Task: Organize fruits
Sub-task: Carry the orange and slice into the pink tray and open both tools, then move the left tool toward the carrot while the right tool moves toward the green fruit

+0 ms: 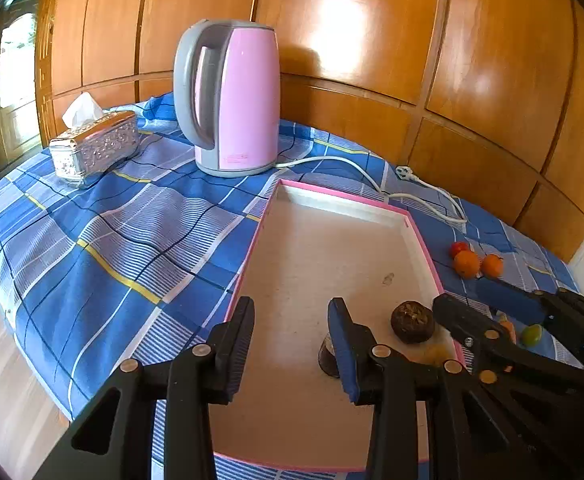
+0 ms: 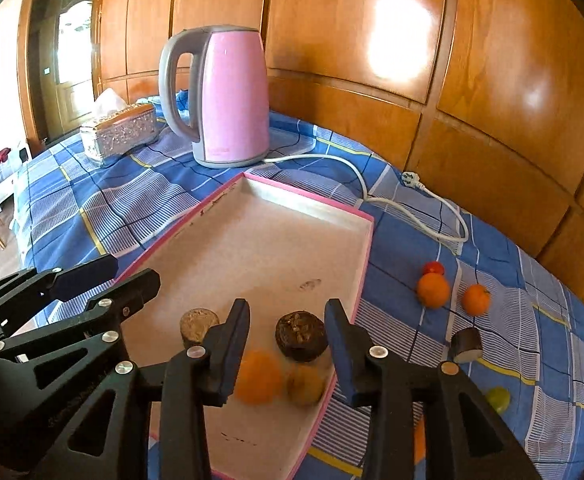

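Note:
A pink-rimmed tray [image 1: 332, 240] [image 2: 292, 200] lies on the blue checked cloth. In it are a dark round fruit [image 1: 412, 321] [image 2: 301, 335], a brown cylinder piece [image 2: 197, 326] [image 1: 328, 356], a blurred orange fruit [image 2: 257, 376] and a yellowish fruit [image 2: 306, 386]. My left gripper [image 1: 292, 344] is open above the tray's near end. My right gripper [image 2: 287, 348] is open above the tray's near right corner, over the orange and dark fruits. On the cloth to the right lie two oranges [image 2: 433, 290] [image 2: 476, 299], a red fruit [image 2: 433, 268], a dark piece [image 2: 466, 345] and a green fruit [image 2: 498, 398].
A pink kettle [image 1: 231, 96] [image 2: 219, 96] stands behind the tray, its white cord and plug [image 2: 412, 184] trailing right. A silver tissue box [image 1: 95, 148] [image 2: 119, 136] sits at the back left. Wooden panels close the back. The table edge drops off on the left.

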A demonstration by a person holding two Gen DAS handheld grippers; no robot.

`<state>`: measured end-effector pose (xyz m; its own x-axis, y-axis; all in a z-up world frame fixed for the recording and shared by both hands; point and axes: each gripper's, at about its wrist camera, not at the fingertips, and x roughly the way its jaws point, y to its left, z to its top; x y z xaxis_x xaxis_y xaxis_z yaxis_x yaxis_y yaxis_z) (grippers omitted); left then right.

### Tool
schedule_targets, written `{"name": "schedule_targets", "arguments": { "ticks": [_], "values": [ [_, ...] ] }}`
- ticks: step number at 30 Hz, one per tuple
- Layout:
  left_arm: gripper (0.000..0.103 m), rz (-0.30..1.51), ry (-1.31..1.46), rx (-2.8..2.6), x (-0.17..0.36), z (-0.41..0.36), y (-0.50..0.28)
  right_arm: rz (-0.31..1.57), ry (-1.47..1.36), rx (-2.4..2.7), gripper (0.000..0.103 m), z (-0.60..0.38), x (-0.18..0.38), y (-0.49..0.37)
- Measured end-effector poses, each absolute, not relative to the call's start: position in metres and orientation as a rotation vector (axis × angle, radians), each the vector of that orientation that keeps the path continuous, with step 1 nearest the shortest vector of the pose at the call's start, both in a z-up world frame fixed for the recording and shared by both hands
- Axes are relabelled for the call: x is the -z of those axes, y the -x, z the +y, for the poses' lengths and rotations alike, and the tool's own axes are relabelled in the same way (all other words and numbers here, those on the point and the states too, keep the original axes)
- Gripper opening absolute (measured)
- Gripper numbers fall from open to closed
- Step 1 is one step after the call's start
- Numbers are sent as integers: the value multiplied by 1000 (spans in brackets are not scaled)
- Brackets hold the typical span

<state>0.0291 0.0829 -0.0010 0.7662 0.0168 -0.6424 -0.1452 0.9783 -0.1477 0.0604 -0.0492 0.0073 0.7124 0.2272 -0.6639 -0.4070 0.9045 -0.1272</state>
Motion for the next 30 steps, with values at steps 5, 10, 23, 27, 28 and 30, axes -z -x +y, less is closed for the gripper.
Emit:
{"name": "schedule_targets", "arguments": {
  "ticks": [5,10,23,27,28,30],
  "values": [
    [39,683,189,-90,-3,78,-25,674,253,-331,42,-55,-14,-53],
    [39,673,172,-63,-8,66,-21,670,194,-275,43,-71,-19,-49],
    [39,678,127,22,-12,29,-17,638,92,-163,44,-114,-35,-43],
    [39,680,113,41,-13,20,-18,624,66,-132,47,-126,-39,-42],
    [39,680,111,45,-13,19,-18,623,61,-126,47,-129,-39,-42],
    [39,680,104,53,-13,15,-17,623,48,-113,48,-135,-40,-42]
  ]
}}
